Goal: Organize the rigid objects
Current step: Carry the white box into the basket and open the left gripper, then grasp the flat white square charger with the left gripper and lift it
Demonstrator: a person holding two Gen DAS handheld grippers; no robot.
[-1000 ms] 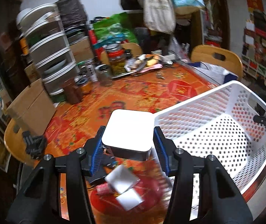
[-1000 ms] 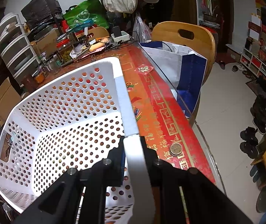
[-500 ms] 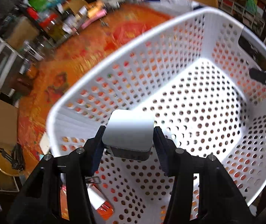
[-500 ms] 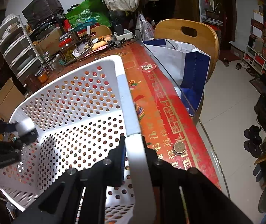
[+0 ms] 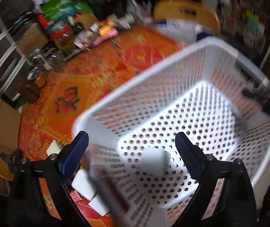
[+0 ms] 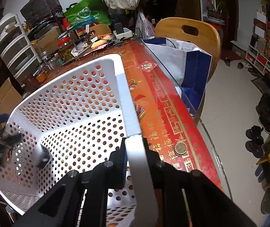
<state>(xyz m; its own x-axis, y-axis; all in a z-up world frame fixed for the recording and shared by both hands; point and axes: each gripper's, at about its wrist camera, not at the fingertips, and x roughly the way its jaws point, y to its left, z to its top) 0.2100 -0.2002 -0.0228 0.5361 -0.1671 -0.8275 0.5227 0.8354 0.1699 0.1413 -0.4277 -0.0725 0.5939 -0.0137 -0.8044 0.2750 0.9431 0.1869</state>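
A white perforated basket (image 5: 172, 87) stands on the red-orange table; it also shows in the right wrist view (image 6: 74, 102). A small white box (image 5: 153, 160) lies on the basket floor near its left wall, also in the right wrist view (image 6: 42, 156). My left gripper (image 5: 132, 151) is open and empty above that box, over the basket's near-left corner. My right gripper (image 6: 135, 141) is shut on the basket's right rim (image 6: 125, 98). Several white boxes (image 5: 83, 183) lie on the table outside the basket, to its left.
Jars, a drawer unit (image 6: 15, 45) and clutter fill the table's far side. A cardboard box (image 5: 0, 117) sits at the left. A wooden chair (image 6: 189, 34) with a blue-white bag (image 6: 188, 64) stands past the right table edge. A coin (image 6: 180, 148) lies near my right gripper.
My left gripper opened and let go of the white box, which now lies on the basket floor. The left view is blurred from motion. The right gripper kept its hold on the rim.
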